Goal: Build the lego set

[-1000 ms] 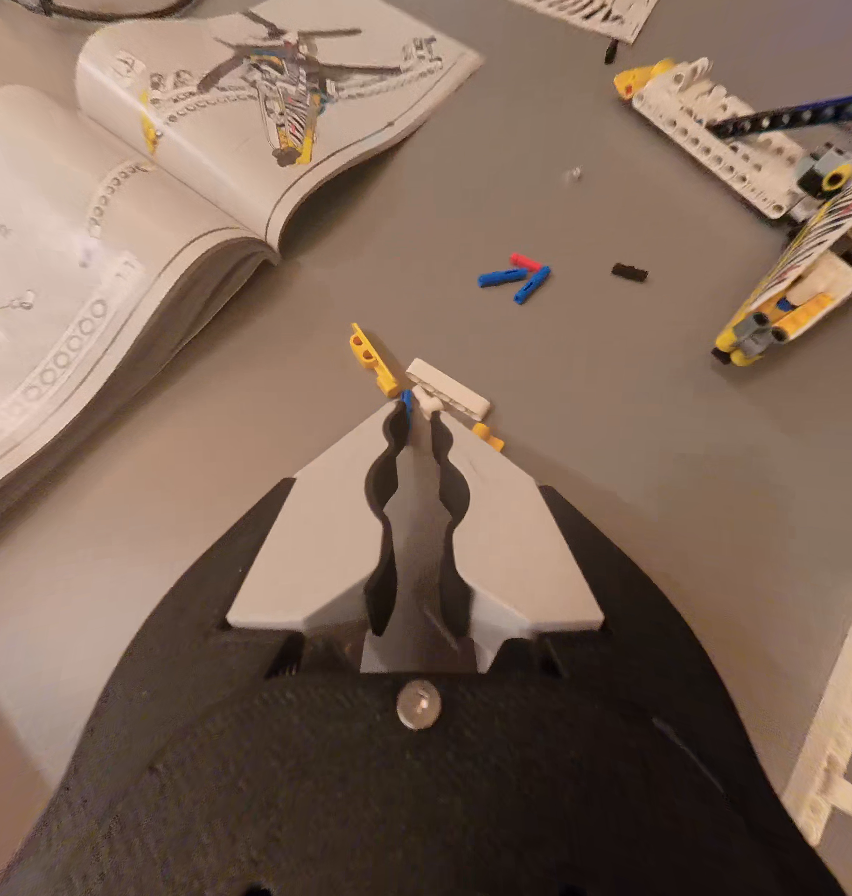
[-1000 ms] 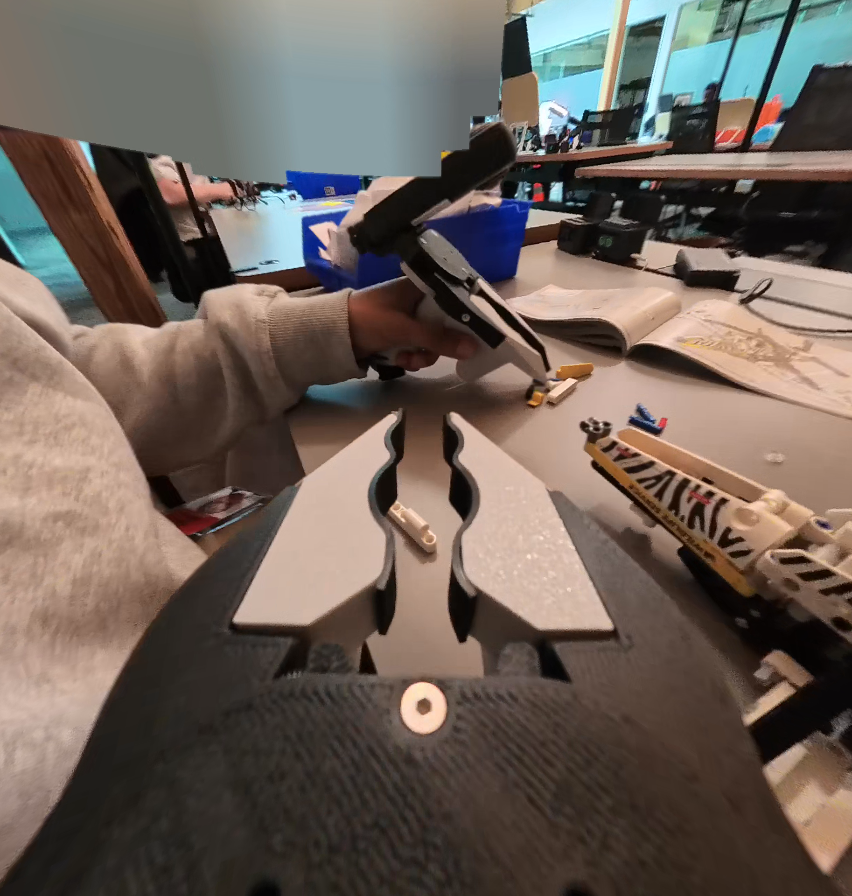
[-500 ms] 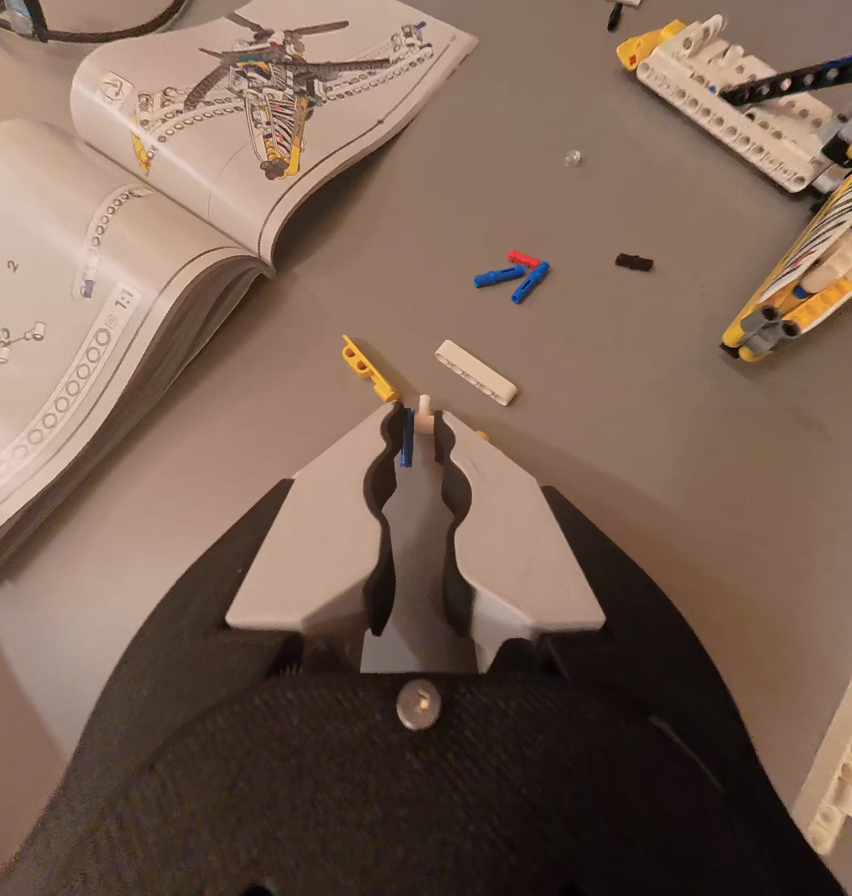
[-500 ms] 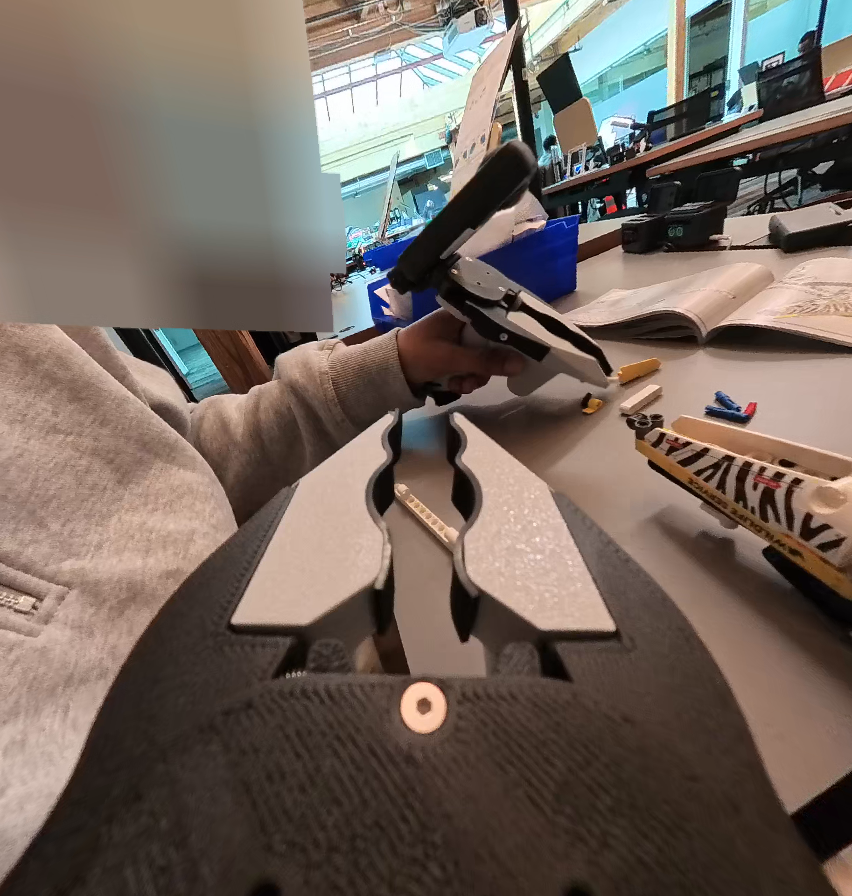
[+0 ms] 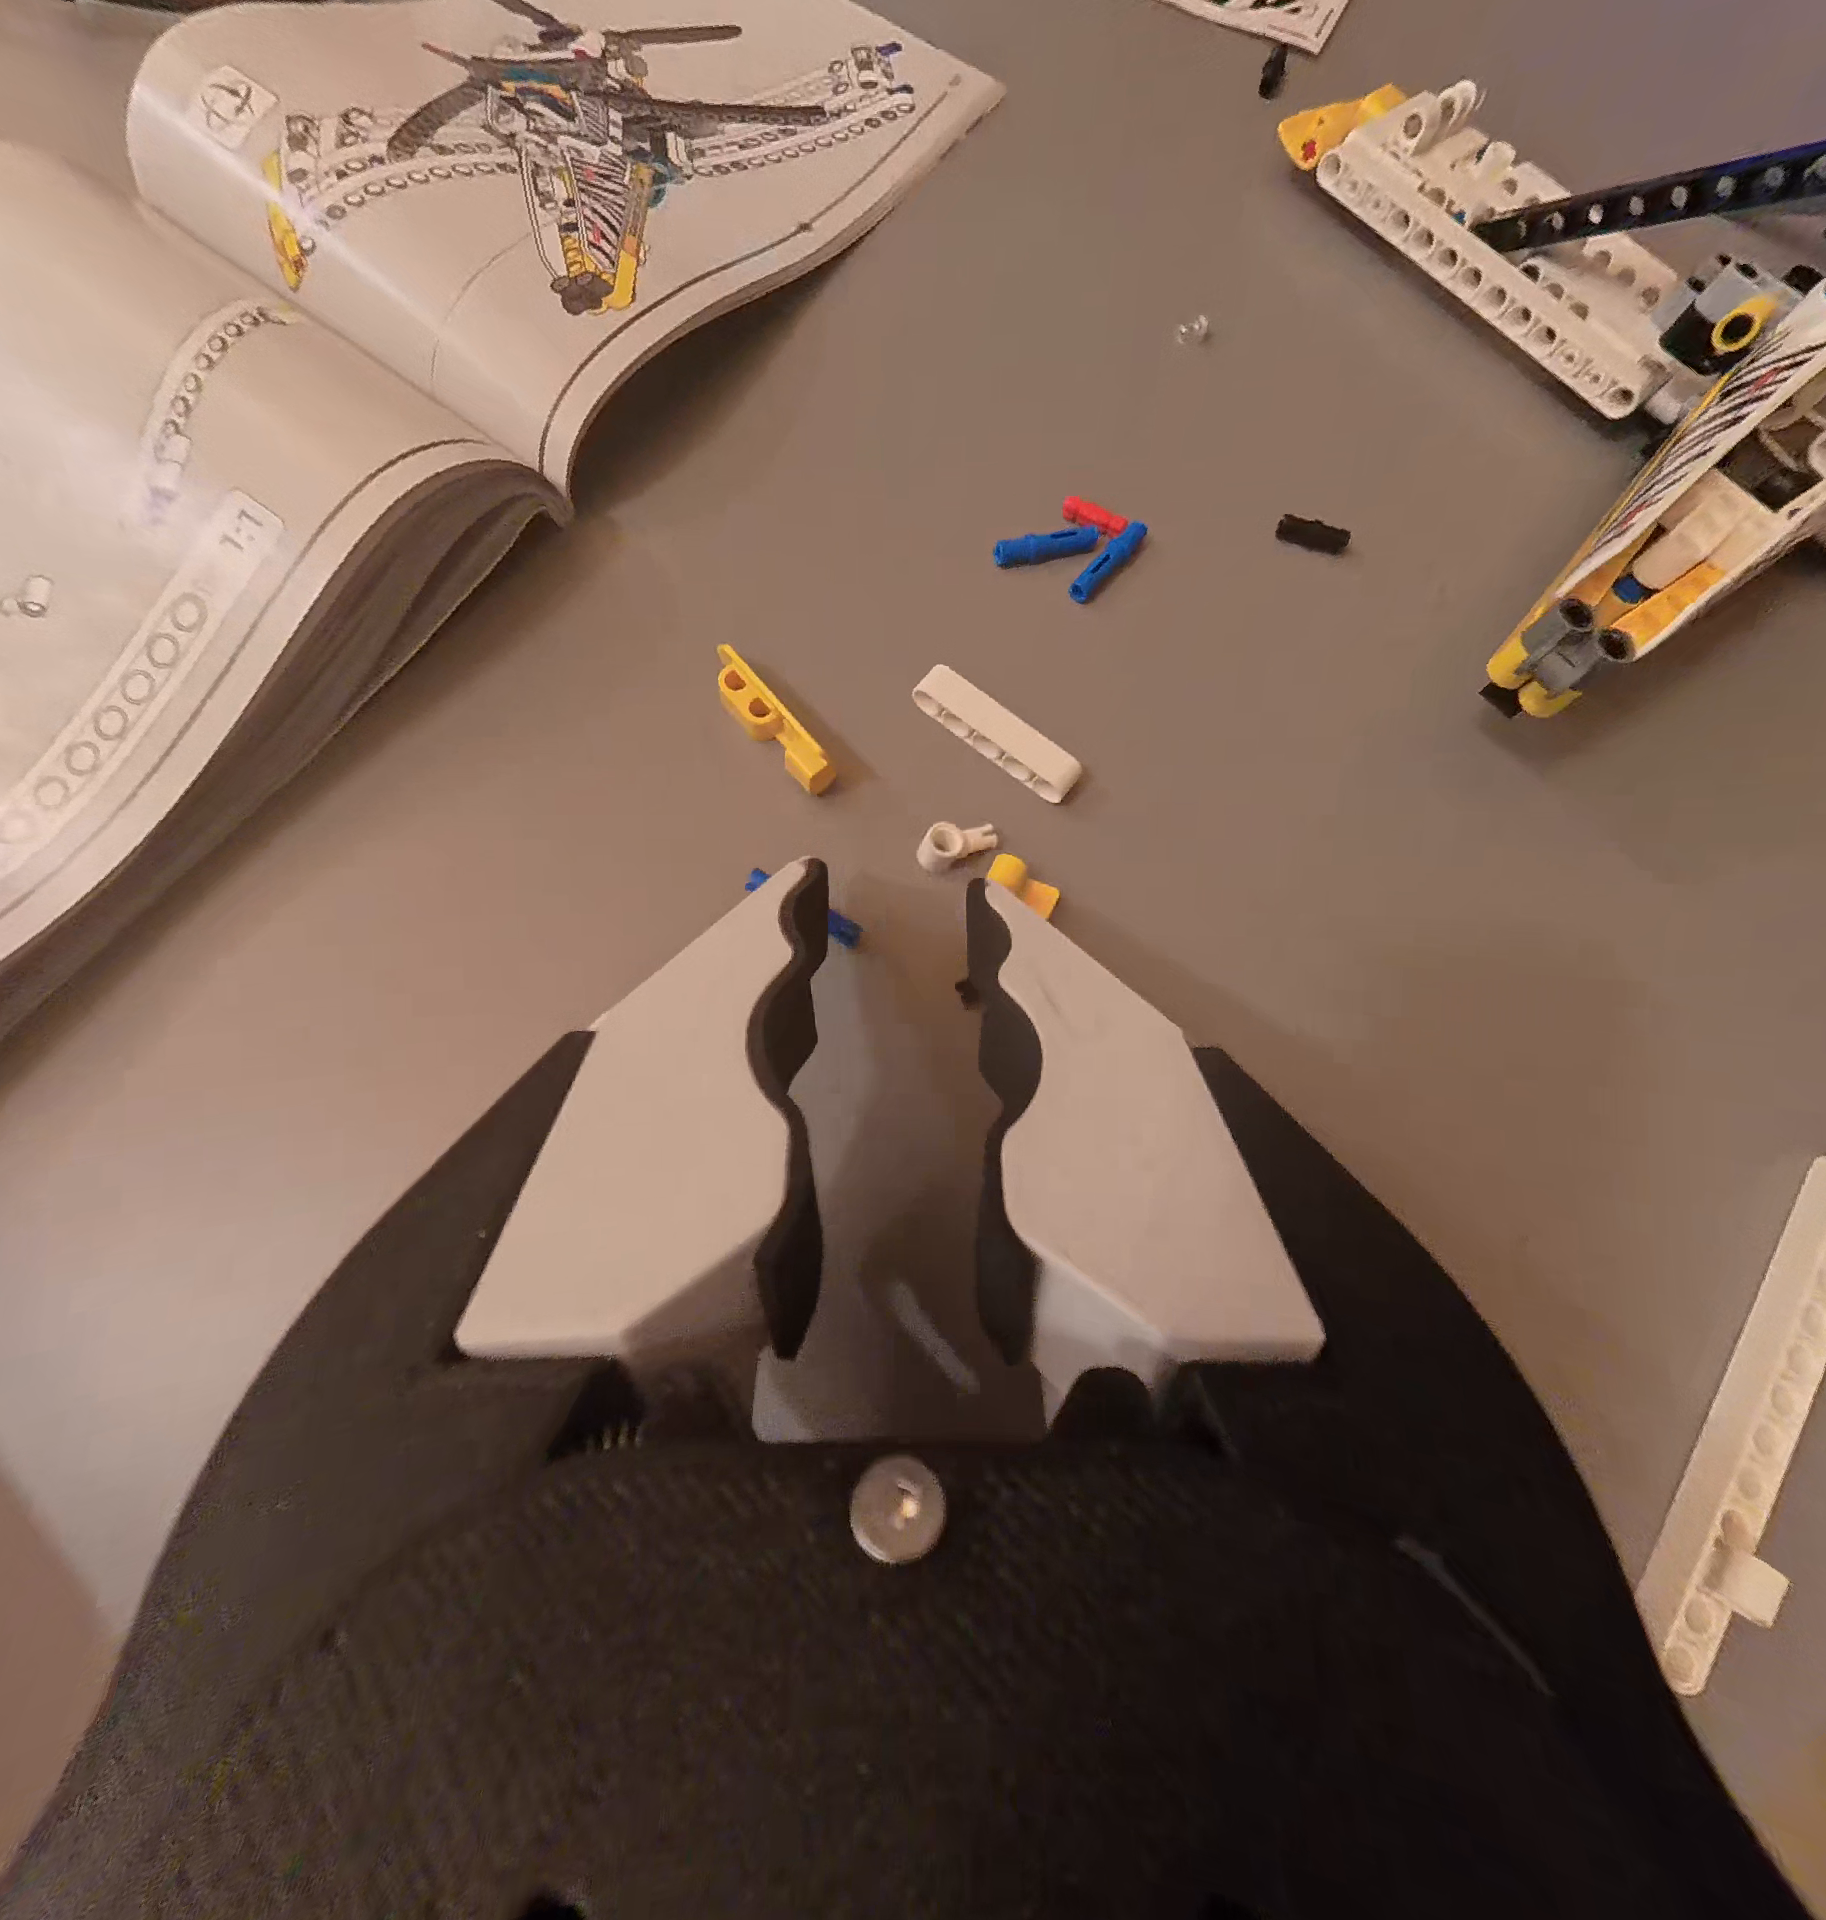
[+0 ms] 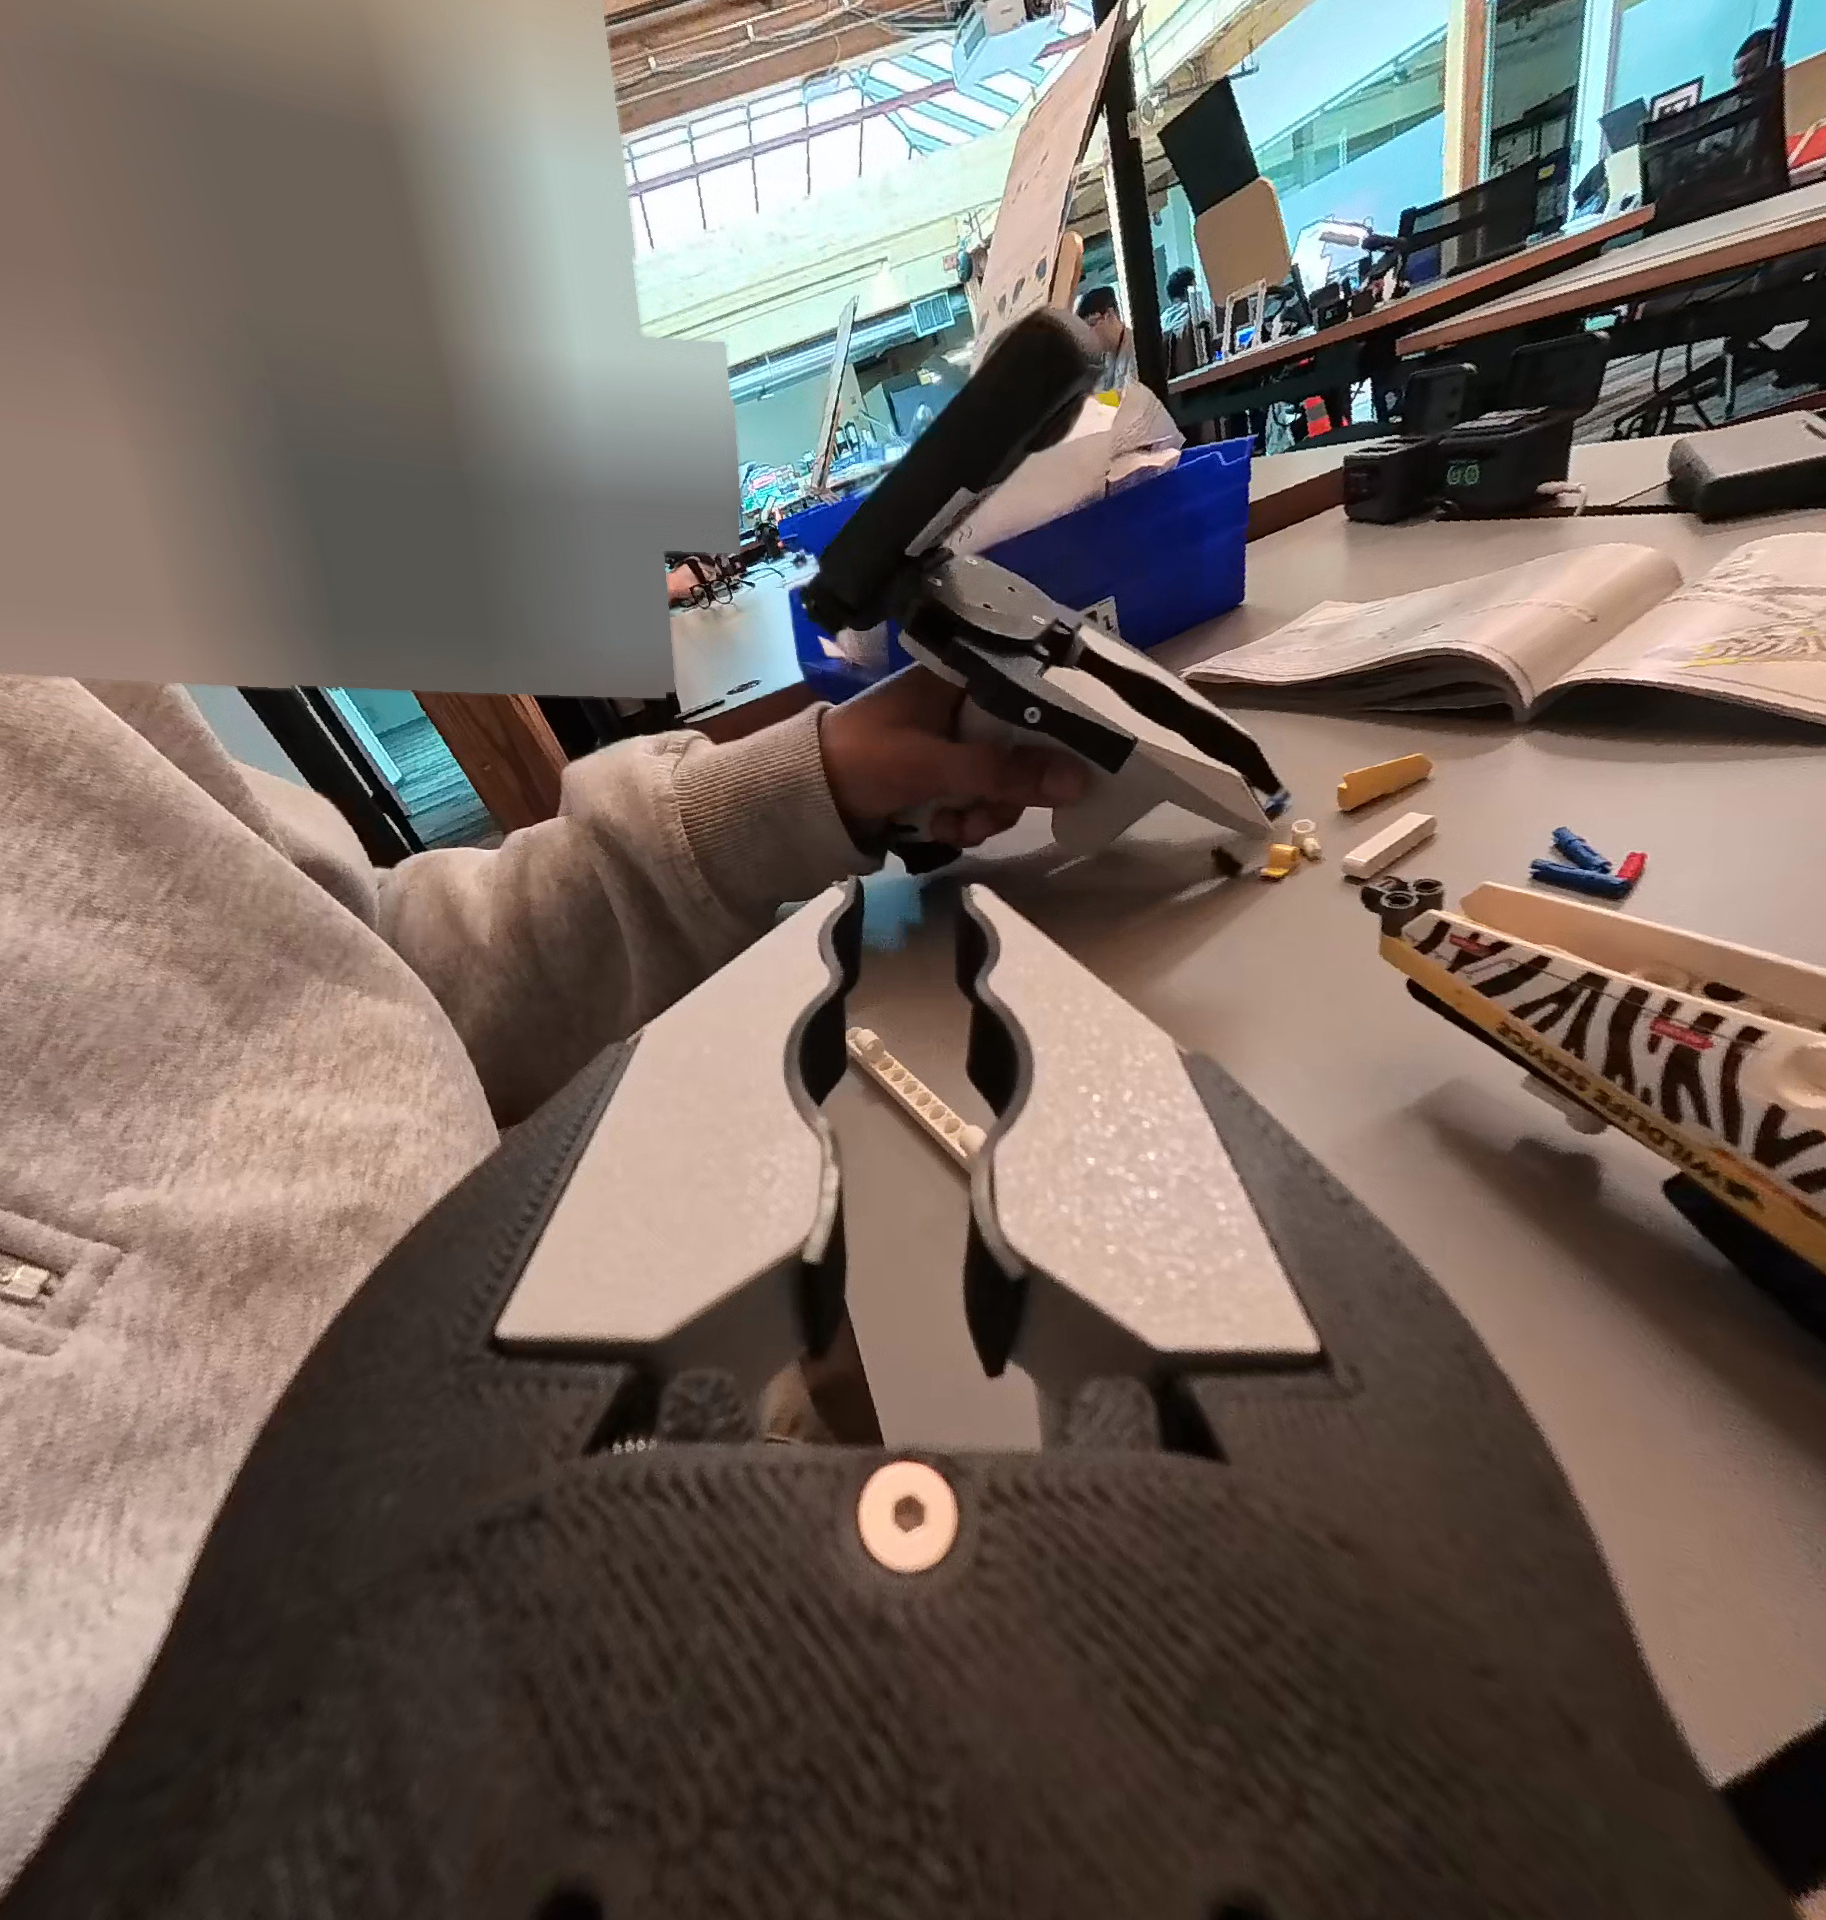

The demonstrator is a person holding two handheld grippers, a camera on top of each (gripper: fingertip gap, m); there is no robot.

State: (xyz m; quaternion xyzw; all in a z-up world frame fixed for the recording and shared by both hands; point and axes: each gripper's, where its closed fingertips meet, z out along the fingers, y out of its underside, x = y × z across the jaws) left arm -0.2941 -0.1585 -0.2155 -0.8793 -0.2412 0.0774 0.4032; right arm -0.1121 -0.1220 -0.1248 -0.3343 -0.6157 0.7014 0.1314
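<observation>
My left gripper [image 5: 896, 888] is open and empty just above the grey table. A small white connector [image 5: 950, 844] and a small yellow piece [image 5: 1023, 878] lie just ahead of its tips. A blue pin [image 5: 847, 925] shows partly under its left finger. Farther ahead lie a white beam [image 5: 997, 732] and a yellow piece [image 5: 774, 720]. My right gripper [image 6: 909, 899] is open and empty, and a long white beam [image 6: 914, 1096] lies on the table beyond its fingers. The zebra-striped helicopter model [image 6: 1615, 1049] lies to its right and shows in the left wrist view [image 5: 1667, 499].
The open instruction booklet [image 5: 265, 364] lies at the far left. Two blue pins [image 5: 1044, 545], a red pin [image 5: 1093, 511] and a black pin [image 5: 1312, 533] lie mid-table. The long white beam [image 5: 1761, 1423] lies at the near right. A blue bin [image 6: 1044, 561] stands behind the person's sleeve [image 6: 265, 987]. My right fingertips sit around 20 cm from my left ones. To reach the black pin [image 5: 1312, 533] in a straight line is about 12 cm for my left fingers, about 20 cm for my right.
My left gripper has opened and drawn back. The white connector and blue pin it pinched now lie on the table. The right gripper has stayed open near the long white beam.
</observation>
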